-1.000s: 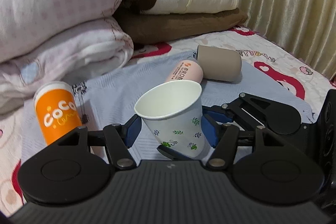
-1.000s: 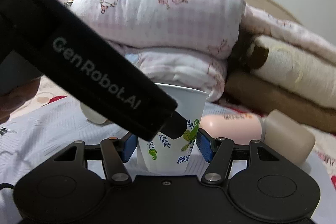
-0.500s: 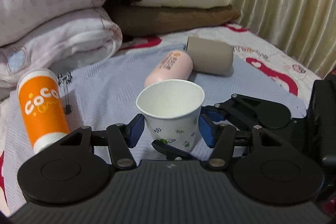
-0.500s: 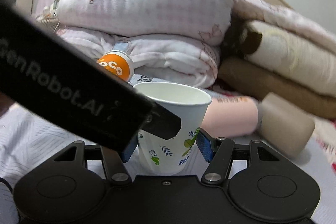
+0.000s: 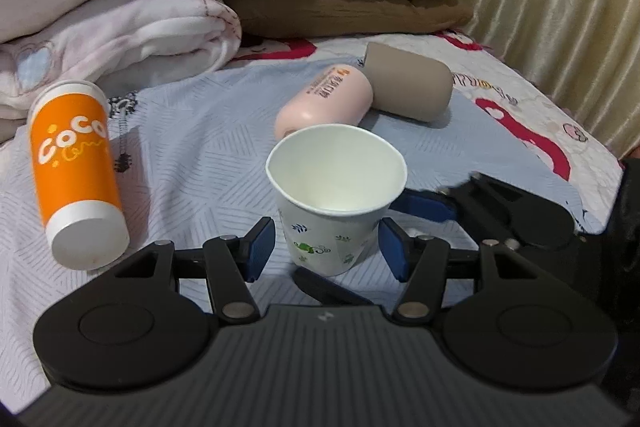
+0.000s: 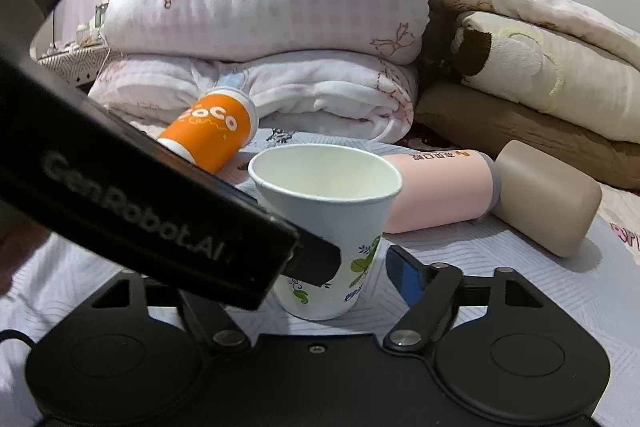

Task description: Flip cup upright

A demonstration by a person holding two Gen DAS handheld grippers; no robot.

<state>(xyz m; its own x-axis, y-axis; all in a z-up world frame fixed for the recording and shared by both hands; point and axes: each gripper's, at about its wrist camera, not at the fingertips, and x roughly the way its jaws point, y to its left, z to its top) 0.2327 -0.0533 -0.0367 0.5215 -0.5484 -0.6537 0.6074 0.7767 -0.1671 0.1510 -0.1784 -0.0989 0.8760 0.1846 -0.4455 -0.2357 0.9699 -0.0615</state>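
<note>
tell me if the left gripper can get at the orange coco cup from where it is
Probably yes. The orange coco cup lies on its side, forward-left of the left gripper, with bare blue bedsheet between. The open jaws flank the upright paper cup, so it must back off first.

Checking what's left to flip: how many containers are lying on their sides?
2: the orange-and-white cylindrical cup left, by the folded quilts, and the pink bottle with taupe cap behind the upright white paper cup.
</note>
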